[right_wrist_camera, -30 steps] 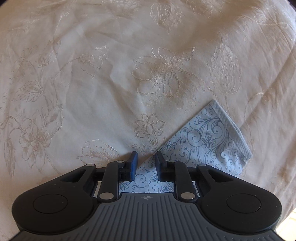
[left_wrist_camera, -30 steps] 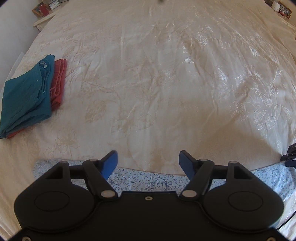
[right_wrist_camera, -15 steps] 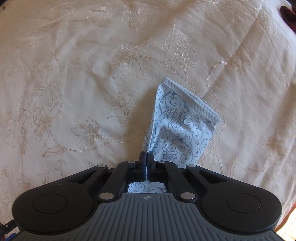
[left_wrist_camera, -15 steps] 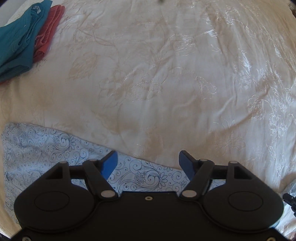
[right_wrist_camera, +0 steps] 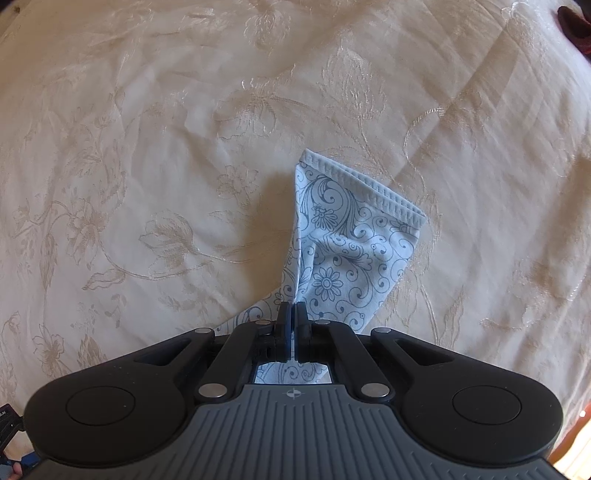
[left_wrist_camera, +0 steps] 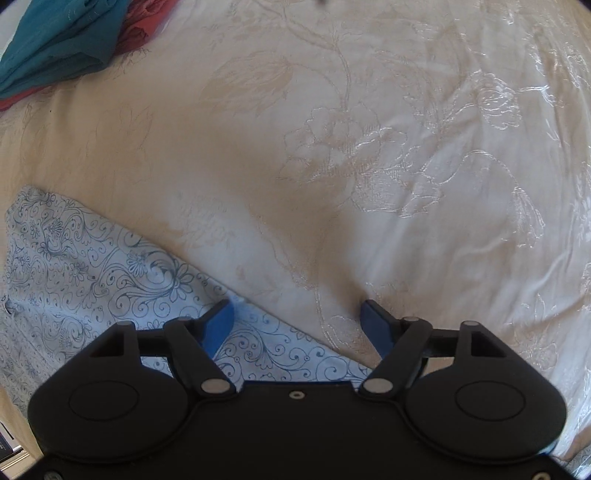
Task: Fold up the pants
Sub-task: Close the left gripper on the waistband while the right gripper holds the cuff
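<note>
The right gripper (right_wrist_camera: 294, 314) has its jaws pressed together on a fold of the pants (right_wrist_camera: 347, 254), pale blue cloth printed with dark scrolls and flowers. From the pinch the cloth rises ahead of the jaws and leans a little to their right, ending in a stitched hem (right_wrist_camera: 364, 184) that stands clear of the bed (right_wrist_camera: 147, 129). A narrow strip of the same cloth trails off to the left of the jaws, and more of it shows in the gap behind them.

The left gripper (left_wrist_camera: 297, 317) has its jaws wide apart and holds nothing. The pants (left_wrist_camera: 92, 273) lie flat on the bed (left_wrist_camera: 332, 147) here, spreading out to the left of the jaws and running under them. The left blue pad (left_wrist_camera: 218, 325) sits over the cloth; whether it touches I cannot tell. The right pad (left_wrist_camera: 375, 325) is over bare cream bedspread, just past the edge of the cloth.

Far ahead and to the left of the left jaws, well apart from the pants, a teal garment (left_wrist_camera: 62, 40) lies on top of a red one (left_wrist_camera: 142, 22) at the bed's edge.
</note>
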`<state>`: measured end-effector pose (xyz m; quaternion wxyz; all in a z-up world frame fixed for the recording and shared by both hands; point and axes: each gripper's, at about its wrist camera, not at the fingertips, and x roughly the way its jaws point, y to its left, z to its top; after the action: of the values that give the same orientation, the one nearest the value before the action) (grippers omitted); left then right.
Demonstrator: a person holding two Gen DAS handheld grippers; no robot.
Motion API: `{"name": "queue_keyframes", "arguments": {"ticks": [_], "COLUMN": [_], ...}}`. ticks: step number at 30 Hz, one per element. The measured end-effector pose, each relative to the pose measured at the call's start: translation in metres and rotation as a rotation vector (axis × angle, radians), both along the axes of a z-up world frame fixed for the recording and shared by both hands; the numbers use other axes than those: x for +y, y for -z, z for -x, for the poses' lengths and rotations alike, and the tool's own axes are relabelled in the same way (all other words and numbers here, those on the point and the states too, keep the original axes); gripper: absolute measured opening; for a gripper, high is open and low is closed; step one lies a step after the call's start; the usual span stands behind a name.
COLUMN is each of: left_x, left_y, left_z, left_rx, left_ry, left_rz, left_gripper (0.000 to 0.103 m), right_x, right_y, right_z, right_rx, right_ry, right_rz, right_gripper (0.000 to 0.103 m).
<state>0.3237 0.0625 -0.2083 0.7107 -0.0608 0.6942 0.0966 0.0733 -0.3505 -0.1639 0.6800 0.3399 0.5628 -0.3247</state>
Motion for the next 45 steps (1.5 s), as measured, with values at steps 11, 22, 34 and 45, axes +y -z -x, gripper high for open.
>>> {"name": "queue_keyframes", "arguments": {"ticks": [11,22,34,45], "left_x": [-0.005,0.012,0.015,-0.019], "left_y": [-0.032,-0.106,-0.064,-0.017], "left_z": [0.006,0.058,0.062,0.036], "left_rx": [-0.071,-0.204,-0.133,-0.002], "left_ry": [0.094,0.217,0.042,0.072], "left_rz": [0.037,0.131,0.236,0.130], "left_gripper": [0.001,0.004,0.056,0.008], "right_x": [0.007,0.024,0.030,0.024], "right_y": [-0.025,-0.063,-0.072,-0.066], "right_z": [0.015,0.068,0.090,0.090], "right_rx": [-0.043,-0.108,-0.136,-0.130], "right_ry": [-0.018,-0.043,-0.036,-0.017], "right_rz": [0.038,0.053,0.048,0.024], "right_gripper": [0.001,0.001,0.001,0.001]}}
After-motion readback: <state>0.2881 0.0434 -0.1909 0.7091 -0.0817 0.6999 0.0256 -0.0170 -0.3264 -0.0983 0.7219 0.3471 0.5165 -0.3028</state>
